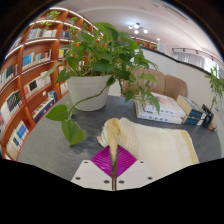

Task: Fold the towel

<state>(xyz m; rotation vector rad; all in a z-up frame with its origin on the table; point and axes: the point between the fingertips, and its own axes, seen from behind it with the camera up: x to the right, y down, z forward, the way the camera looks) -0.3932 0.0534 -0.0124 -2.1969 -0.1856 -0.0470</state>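
A cream towel lies on the grey table just ahead of my fingers. One edge of it is gathered into a bunched fold that runs down between my magenta pads. My gripper is shut on that fold, with the two pads pressed together on the cloth. The rest of the towel spreads flat to the right of the fingers.
A leafy plant in a white pot stands just beyond the towel to the left. A stack of books lies beyond the towel to the right. Bookshelves line the far left wall.
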